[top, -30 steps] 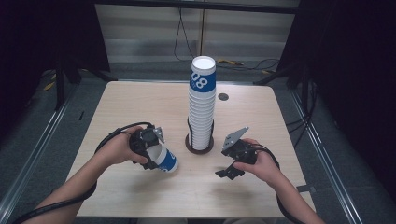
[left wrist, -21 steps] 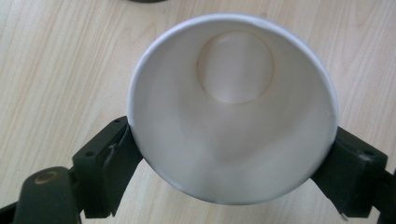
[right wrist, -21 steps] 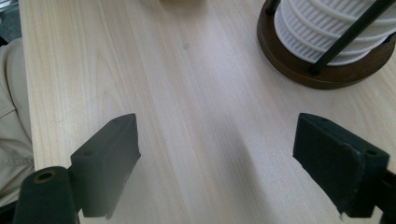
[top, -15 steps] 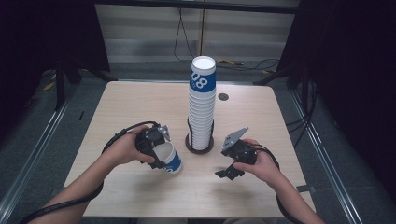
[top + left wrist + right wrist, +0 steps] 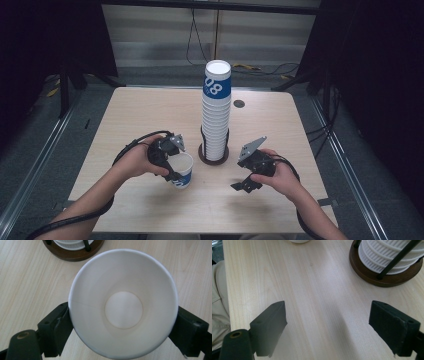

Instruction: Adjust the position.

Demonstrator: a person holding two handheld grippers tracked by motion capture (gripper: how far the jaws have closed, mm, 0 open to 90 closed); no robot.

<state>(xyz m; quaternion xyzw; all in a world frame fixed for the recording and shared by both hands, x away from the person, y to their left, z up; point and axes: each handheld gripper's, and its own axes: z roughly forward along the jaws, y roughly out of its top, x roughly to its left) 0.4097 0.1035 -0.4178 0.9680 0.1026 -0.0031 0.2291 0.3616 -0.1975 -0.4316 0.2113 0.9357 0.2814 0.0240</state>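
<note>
Gripped white-and-blue paper cup (image 5: 182, 170) in left hand-held gripper (image 5: 167, 159), upright; best lowered level onto pale wooden table (image 5: 145, 115). Right hand-held gripper (image 5: 246, 182) spread wide, holding nothing.

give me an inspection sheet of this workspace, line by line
surface: pale wood table, bare apart from the items below
job's things: single paper cup upright, mouth up, inside blank; tall cup stack in a round brown holder at table centre
clutter: small dark disc right of the stack
grippers: left gripper shut on the single cup; right gripper open, nothing between its jaws
cables: black cable loops from the left gripper; more on the floor behind
surroundings: dark curtains, grey floor, metal rails on both sides
</note>
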